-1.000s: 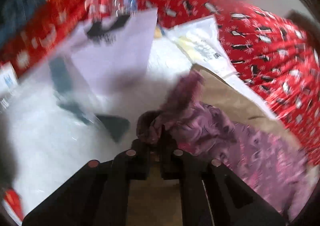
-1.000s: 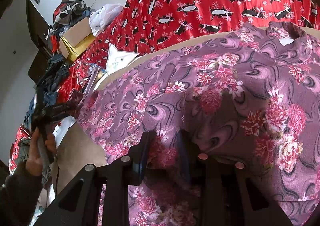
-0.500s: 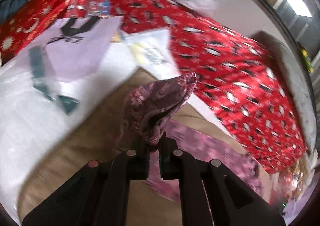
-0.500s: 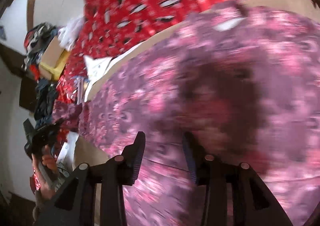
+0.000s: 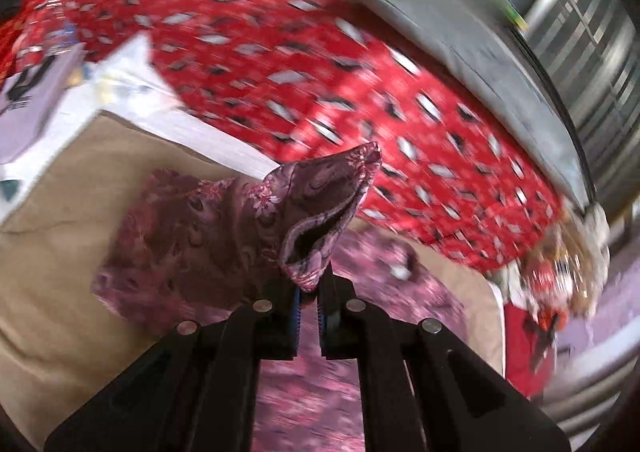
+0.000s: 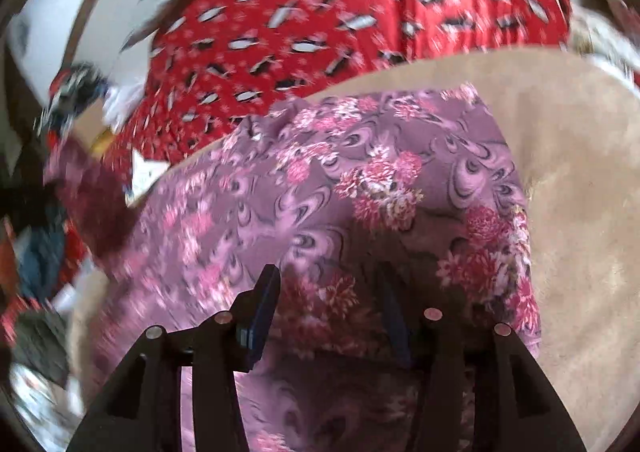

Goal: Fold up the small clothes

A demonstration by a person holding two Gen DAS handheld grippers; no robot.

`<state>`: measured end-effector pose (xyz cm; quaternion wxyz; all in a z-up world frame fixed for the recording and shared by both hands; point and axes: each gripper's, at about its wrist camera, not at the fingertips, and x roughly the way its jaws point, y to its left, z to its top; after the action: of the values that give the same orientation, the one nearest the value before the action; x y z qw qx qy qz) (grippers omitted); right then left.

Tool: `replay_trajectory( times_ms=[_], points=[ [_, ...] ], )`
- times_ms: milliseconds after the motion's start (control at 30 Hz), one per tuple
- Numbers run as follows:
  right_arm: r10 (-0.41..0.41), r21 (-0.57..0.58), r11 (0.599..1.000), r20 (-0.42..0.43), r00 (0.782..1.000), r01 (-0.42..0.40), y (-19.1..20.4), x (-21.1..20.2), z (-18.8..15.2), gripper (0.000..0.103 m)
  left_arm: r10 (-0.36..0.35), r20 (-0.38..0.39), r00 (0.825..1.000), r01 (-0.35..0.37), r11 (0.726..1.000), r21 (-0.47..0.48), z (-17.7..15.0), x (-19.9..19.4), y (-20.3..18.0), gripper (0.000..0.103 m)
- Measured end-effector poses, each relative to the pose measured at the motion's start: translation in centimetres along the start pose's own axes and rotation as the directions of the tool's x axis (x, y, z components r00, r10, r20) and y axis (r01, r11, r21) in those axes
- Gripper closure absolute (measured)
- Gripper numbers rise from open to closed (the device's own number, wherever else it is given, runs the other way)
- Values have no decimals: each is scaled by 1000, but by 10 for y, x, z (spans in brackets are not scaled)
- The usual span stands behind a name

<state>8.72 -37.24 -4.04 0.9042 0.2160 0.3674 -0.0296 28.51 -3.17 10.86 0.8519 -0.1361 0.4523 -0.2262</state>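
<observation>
Folding is under way: the left hand-held gripper (image 5: 308, 294) is pinching a sleeve end of the purple flowered garment (image 6: 360, 187), lifting it above the tan pad (image 6: 580, 179). The right hand-held gripper (image 6: 326, 306) is hovering spread over the cloth. Next, the sleeve probably needs laying across the body.

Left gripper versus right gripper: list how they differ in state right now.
The left gripper is nearly shut, pinching a raised corner of the purple floral garment; the right gripper stands wide open, holding nothing. The left lifts cloth clear of the tan surface; the right hangs over fabric lying flat. Both have black fingers with blue pads, working on the same garment.
</observation>
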Motion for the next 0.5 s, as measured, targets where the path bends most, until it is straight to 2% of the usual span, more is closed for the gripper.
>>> replay_trajectory(
  times_ms=[67,200,300,400,467,500],
  points=[
    [-14,-16,1000,-4,1000,14,4,2,1,48,-19,-29,999,20,999,37,-11,12,-26,98],
    [10,-12,1000,5,1000,-10,3,1,0,45,-37,-97,995,44,997,69,-40,48,-67,98],
    [35,6,999,15,999,-35,-3,-1,-2,45,-15,-178,984,28,997,68,-65,85,-78,98],
    [41,9,999,18,999,-41,-4,-1,-3,45,47,-273,961,-28,997,72,-94,130,-76,98],
    [41,9,999,19,999,-42,-4,0,-3,45,49,-300,953,-34,998,55,-107,145,-68,98],
    [42,10,999,19,999,-42,-4,0,-4,45,38,-285,958,-25,998,49,-108,144,-67,97]
  ],
)
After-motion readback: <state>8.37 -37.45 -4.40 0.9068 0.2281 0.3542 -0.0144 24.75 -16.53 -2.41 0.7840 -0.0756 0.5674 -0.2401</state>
